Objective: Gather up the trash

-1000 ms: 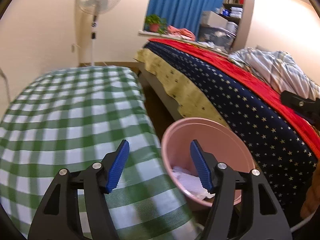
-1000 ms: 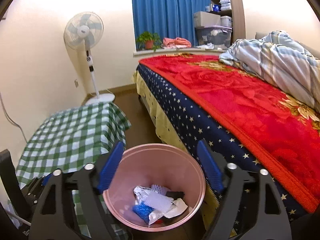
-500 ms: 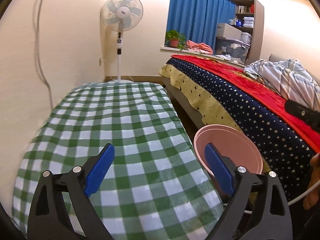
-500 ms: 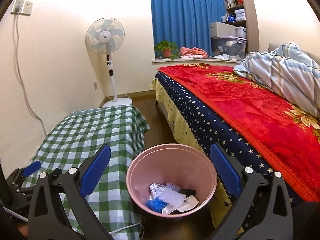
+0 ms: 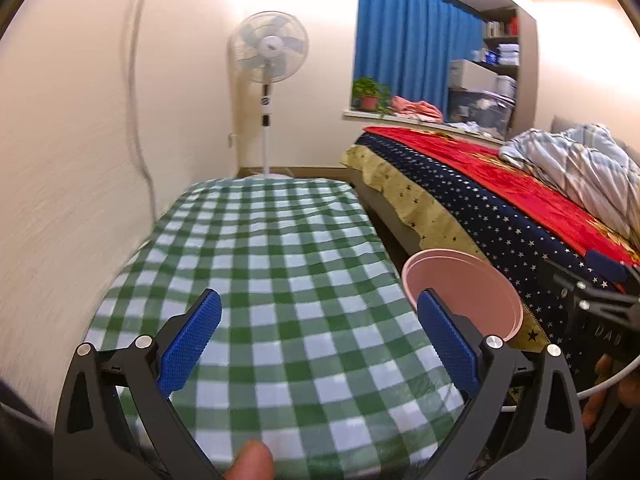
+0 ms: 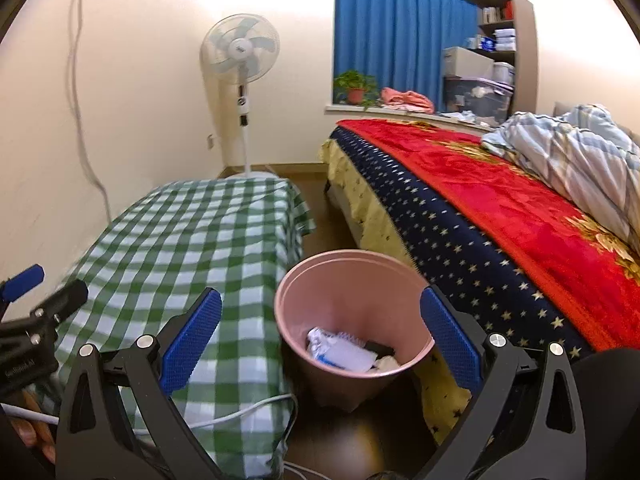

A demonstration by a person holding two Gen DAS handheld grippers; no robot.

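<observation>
Hovering over the green-and-white checked tablecloth (image 5: 280,280), my left gripper (image 5: 318,334) is still spreading its jaws, nothing between them; my right gripper (image 6: 320,330) stands released and empty above the round pink plastic bin (image 6: 340,280). Inside that bin lies crumpled white and blue trash (image 6: 344,350). Beside the bin, the cloth shows no litter, so I judge collecting is nearly finished.
</observation>
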